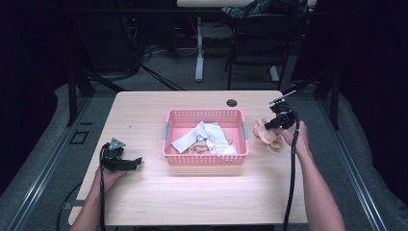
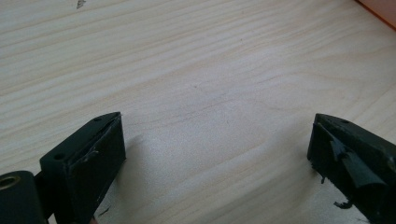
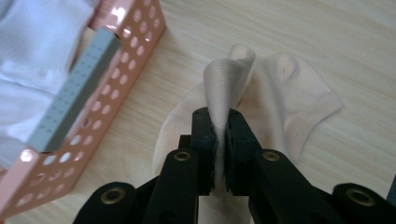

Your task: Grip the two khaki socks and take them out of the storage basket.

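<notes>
A pink perforated basket (image 1: 169, 136) stands mid-table with white socks (image 1: 211, 135) and a peach one inside. To its right lies a pale peach sock (image 1: 265, 133) on the wood. My right gripper (image 1: 267, 126) is shut on a fold of that peach sock (image 3: 229, 79), pinched upright between the jaws of the right gripper (image 3: 221, 122), low over the table beside the basket's wall (image 3: 93, 116). At the table's left, my left gripper (image 1: 137, 162) rests on the table. In the left gripper view its jaws stand wide apart over bare wood, the left gripper (image 2: 217, 144) holding nothing.
A dark cable hole (image 1: 232, 102) sits near the table's far edge. Cables trail from both grippers toward the front edge. Beyond the table stand a desk leg (image 1: 199, 53) and dark chairs on a grey floor.
</notes>
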{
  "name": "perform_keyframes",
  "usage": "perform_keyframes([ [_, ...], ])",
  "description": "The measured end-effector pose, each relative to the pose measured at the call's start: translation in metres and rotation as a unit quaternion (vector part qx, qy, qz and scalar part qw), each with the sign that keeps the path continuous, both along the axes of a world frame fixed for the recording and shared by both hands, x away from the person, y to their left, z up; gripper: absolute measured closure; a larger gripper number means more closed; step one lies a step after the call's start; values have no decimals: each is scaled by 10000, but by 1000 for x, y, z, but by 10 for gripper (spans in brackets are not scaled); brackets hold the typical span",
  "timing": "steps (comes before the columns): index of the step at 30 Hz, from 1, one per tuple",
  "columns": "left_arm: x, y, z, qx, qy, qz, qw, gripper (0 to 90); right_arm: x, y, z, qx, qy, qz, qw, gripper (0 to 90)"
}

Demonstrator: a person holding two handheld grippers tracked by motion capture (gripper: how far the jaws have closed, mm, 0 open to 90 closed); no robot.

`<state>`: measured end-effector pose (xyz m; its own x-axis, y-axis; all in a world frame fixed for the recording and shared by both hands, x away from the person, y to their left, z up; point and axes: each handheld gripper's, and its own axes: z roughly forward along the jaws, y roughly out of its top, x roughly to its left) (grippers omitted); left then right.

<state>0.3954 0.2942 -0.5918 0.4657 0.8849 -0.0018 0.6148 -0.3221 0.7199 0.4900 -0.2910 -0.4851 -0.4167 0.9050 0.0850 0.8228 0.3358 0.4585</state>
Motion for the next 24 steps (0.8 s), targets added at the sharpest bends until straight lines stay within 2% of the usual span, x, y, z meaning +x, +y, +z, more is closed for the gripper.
perform_keyframes([
  [5, 0, 0, 0, 0, -1, 4, 10000, 39, 3, -3, -10, -120, 180, -52, 9998, 812],
  [10, 0, 0, 0, 0, -4, 5, 10000, 39, 3, -7, -15, -153, 205, -160, 9995, 764],
  [15, 0, 0, 0, 2, -4, 5, 10000, 39, -1, -14, -10, -181, 152, -250, 9994, 643],
  [18, 0, 0, 0, 3, -3, 4, 10000, 39, -5, -17, -6, -211, 56, -300, 9993, 524],
  [24, 0, 0, 0, 1, -3, 4, 10000, 39, -14, -23, 5, -55, -154, -428, 9990, 337],
])
